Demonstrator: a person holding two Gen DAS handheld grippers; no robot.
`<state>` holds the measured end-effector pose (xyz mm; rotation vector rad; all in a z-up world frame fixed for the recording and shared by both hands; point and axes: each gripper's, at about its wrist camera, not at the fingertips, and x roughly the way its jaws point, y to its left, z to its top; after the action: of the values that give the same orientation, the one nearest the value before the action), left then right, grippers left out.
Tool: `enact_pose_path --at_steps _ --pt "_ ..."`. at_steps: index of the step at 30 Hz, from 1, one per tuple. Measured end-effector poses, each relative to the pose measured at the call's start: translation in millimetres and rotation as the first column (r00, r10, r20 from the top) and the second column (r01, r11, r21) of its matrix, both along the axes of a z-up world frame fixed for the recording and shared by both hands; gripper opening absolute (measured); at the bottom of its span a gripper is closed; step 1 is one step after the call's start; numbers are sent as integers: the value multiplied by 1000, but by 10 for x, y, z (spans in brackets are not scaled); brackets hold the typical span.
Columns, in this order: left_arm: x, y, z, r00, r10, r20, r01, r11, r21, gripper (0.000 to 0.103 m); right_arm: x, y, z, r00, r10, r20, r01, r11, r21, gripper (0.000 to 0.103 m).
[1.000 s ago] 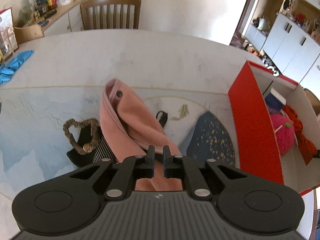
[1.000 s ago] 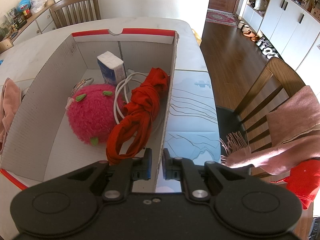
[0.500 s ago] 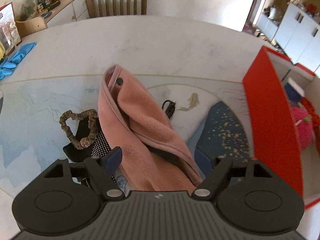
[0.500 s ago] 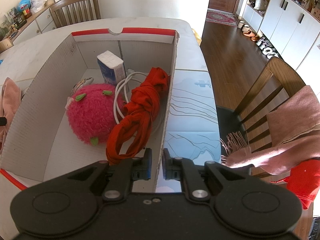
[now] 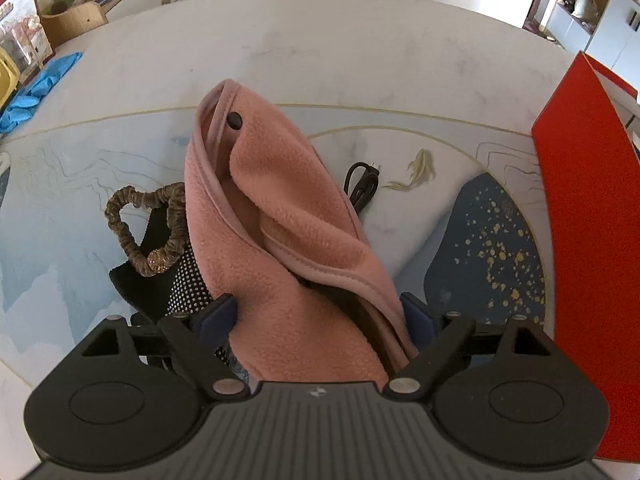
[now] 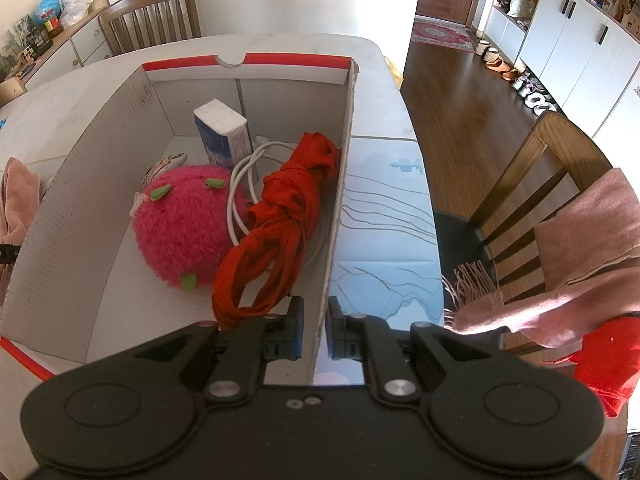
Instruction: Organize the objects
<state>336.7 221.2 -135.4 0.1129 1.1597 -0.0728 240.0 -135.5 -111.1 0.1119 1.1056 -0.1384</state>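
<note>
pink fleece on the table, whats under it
A black dotted fabric item and a dark cord stick out from under the pink fleece. How far they run beneath is covered.

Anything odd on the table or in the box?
Yes: the pink fleece lies crumpled over a black dotted item and a cable, between the left tool's open jaws. The box contents look loosely piled, nothing spilled.
</note>
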Motion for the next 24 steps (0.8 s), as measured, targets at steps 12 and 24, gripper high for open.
enact_pose_path --at_steps 12,24 --pt "-111 57 163 995 1 98 -3 1000 15 21 0 -10 -2 1000 -1 0 1 1000 0 11" --pt "-370 82 706 962 -74 261 85 996 -32 19 1 -13 -6 1000 -1 0 1 1000 -2 9"
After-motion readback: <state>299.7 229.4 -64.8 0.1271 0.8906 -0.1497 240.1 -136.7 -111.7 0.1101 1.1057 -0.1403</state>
